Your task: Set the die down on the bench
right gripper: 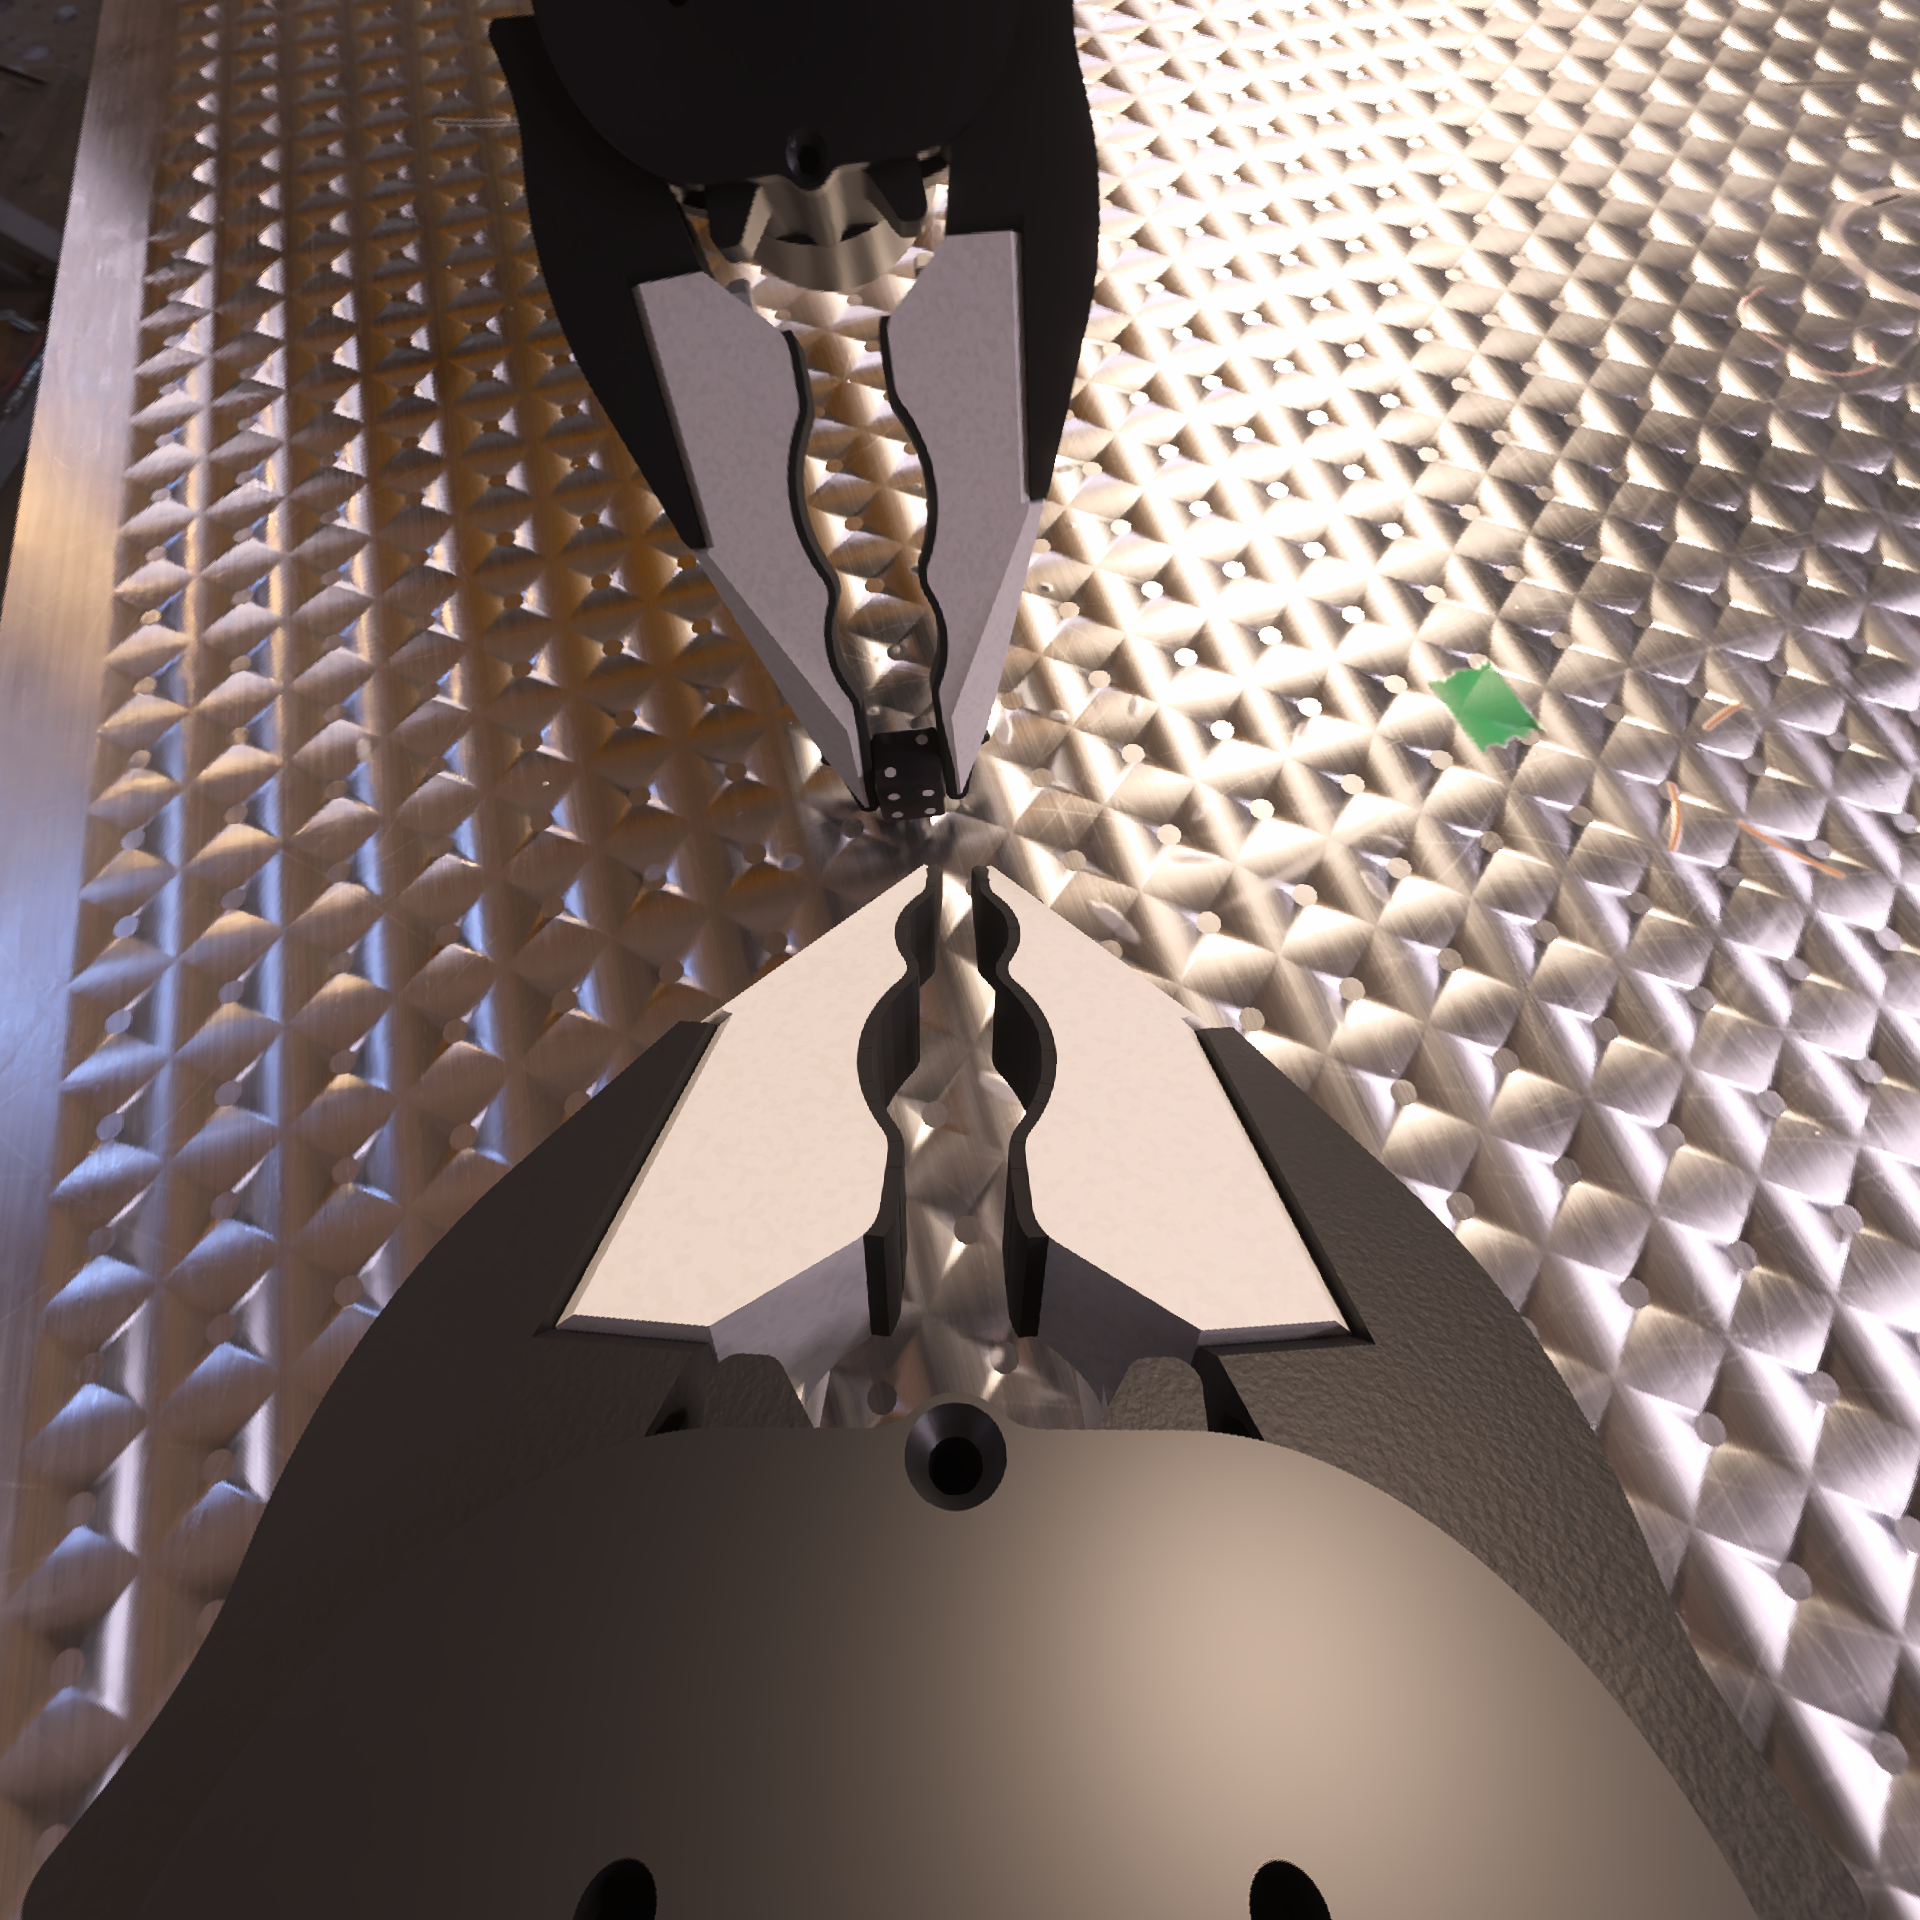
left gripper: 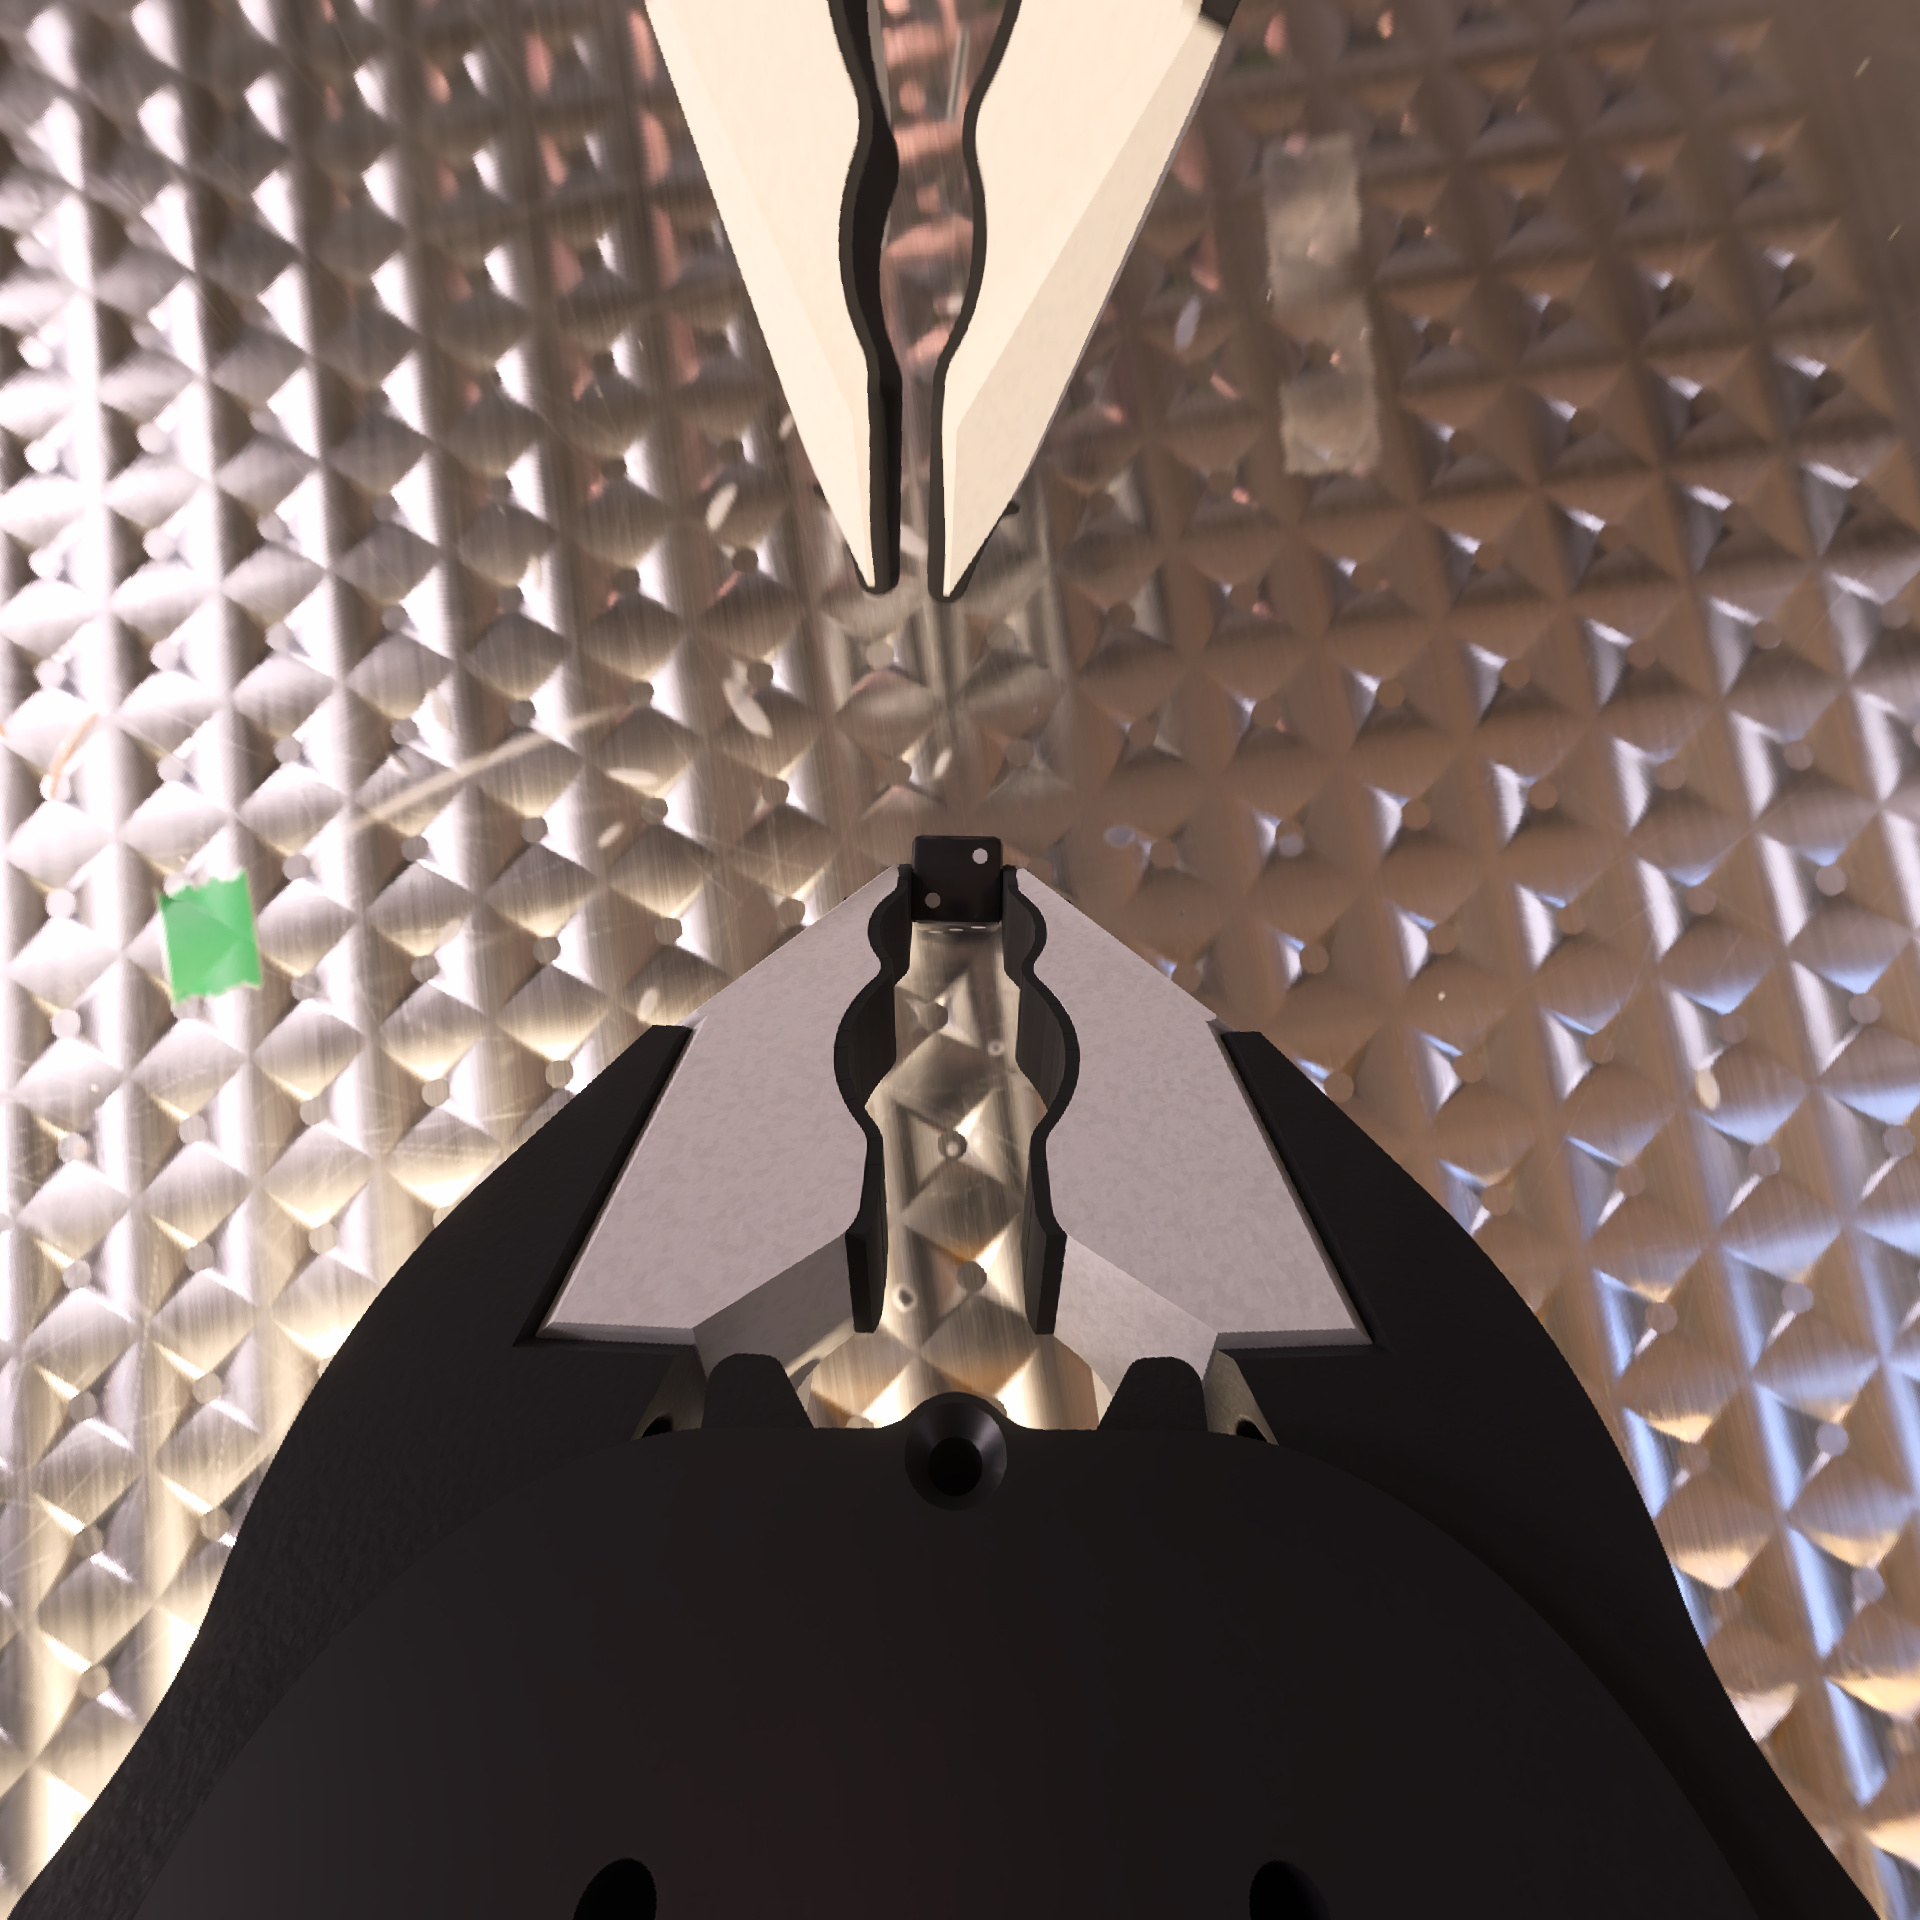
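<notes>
Die (left gripper: 956,879) clamped in left claw (left gripper: 957,902) tips | right claw (right gripper: 951,881) nearly together, empty | bench (right gripper: 1455,1039) beneath

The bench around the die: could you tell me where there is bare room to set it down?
Crowded: the die, pinched in the left gripper, sits just ahead of the nearly closed, empty right gripper. The bench is bare on both sides of that line: towards the smooth edge strip on one side, and up to the green tape scrap on the other.
</notes>
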Controlling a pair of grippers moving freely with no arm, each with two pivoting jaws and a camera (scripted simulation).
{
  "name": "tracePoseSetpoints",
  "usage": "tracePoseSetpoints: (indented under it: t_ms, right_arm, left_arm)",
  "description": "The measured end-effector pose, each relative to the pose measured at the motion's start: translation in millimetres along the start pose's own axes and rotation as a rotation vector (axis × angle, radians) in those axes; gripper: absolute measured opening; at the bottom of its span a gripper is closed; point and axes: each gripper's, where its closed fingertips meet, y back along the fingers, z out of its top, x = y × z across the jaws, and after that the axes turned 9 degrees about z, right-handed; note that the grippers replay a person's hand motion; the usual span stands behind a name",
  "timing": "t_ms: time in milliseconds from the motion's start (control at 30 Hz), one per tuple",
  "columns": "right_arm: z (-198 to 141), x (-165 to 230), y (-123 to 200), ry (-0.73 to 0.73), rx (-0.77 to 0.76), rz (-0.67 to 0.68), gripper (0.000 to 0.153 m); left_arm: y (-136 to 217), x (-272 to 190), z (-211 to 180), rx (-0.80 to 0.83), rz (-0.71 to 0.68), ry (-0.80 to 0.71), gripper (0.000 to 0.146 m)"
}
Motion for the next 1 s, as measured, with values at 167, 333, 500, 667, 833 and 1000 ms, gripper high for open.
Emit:
tracePoseSetpoints:
  t_ms: [167, 333, 500, 667, 833, 1000]
  right_arm:
    - [6, 1, 4, 0.011, -0.042, -0.01, 0.005]
    - [14, 2, 10, 0.022, -0.1, -0.012, 0.005]
    - [18, 5, 11, 0.027, -0.114, -0.009, 0.005]
    - [17, 5, 13, 0.015, -0.116, -0.009, 0.005]
    - [19, 6, 14, 0.013, -0.123, -0.009, 0.005]
    - [22, 10, 16, 0.052, -0.136, -0.015, 0.005]
  left_arm:
    - [21, 6, 28, -0.23, 0.037, 0.057, 0.016]
    - [28, 8, 36, -0.286, 0.048, 0.072, 0.016]
    - [26, 6, 38, -0.285, 0.046, 0.066, 0.016]
    - [28, 5, 40, -0.292, 0.041, 0.063, 0.016]
    - [28, 5, 42, -0.288, 0.066, 0.041, 0.016]
    - [30, 2, 44, -0.31, 0.036, 0.071, 0.016]
